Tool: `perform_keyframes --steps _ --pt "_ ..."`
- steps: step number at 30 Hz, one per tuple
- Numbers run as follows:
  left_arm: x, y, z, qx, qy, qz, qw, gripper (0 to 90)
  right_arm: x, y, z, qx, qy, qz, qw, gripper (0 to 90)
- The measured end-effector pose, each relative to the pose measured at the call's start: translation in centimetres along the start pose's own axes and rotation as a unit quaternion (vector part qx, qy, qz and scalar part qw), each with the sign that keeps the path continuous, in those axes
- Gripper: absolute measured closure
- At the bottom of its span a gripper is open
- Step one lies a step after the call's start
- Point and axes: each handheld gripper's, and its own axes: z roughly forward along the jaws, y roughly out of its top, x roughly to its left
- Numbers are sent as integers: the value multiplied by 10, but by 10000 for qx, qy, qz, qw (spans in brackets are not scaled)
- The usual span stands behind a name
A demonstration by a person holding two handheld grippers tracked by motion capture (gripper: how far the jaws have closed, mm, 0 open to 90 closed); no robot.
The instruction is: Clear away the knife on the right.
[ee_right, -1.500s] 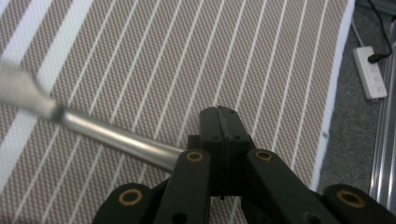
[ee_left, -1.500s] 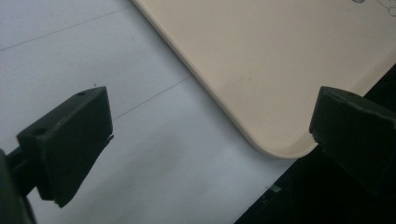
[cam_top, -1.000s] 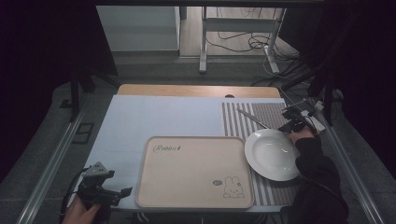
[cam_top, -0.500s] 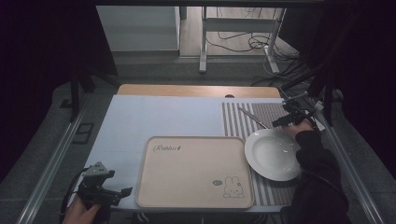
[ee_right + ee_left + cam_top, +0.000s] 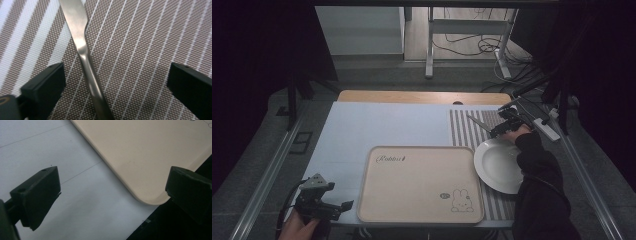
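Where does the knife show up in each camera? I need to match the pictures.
High view: the knife lies on the striped placemat, upper right, beside the right gripper.
Right gripper view: its handle runs between the open jaws.
Left gripper view: not there.
Shared landmark: the striped placemat.

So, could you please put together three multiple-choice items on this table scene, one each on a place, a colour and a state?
1. Where does the knife lie?
A. on the tray
B. on the striped placemat
C. in the plate

2. What colour is the plate?
A. white
B. red
C. black

3. How does the right gripper stand?
A. shut on the knife
B. shut on the plate
C. open, touching nothing

Answers:
1 B, the right gripper view shows the knife flat on the striped placemat.
2 A, the plate is white in the high view, beside the beige tray.
3 C, the jaws, just opened, stand well clear of the knife handle on both sides.
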Motion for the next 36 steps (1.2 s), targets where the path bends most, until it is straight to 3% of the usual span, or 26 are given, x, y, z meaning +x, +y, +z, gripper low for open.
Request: perform_keyframes --steps 4,5,6,11,12,13,16,27,36 --pt "0 0 0 0 1 2 10000 9 -5 -1 1 28 15 48 10000 188" --pt "0 0 0 0 2 2 10000 9 -7 -2 -2 21 68 -23 10000 275" --pt "0 0 0 2 2 5 10000 9 -7 -2 -2 21 68 -23 10000 275" --pt "0 0 0 8 8 9 10000 9 -12 -6 -9 100 139 -204 9996 490" --pt "0 0 0 -1 10 8 10000 9 -13 -8 -10 81 182 -249 9995 574" --pt "0 0 0 1 11 8 10000 9 -13 -8 -10 81 182 -249 9995 574" --pt "0 0 0 2 12 13 10000 9 -14 -9 -13 160 251 -444 9986 793" --pt "0 0 0 5 11 -4 10000 9 -13 -8 -14 227 230 -627 9975 805" --pt "0 0 0 1 15 -8 10000 10 -25 -8 -28 -66 227 -413 9989 806"
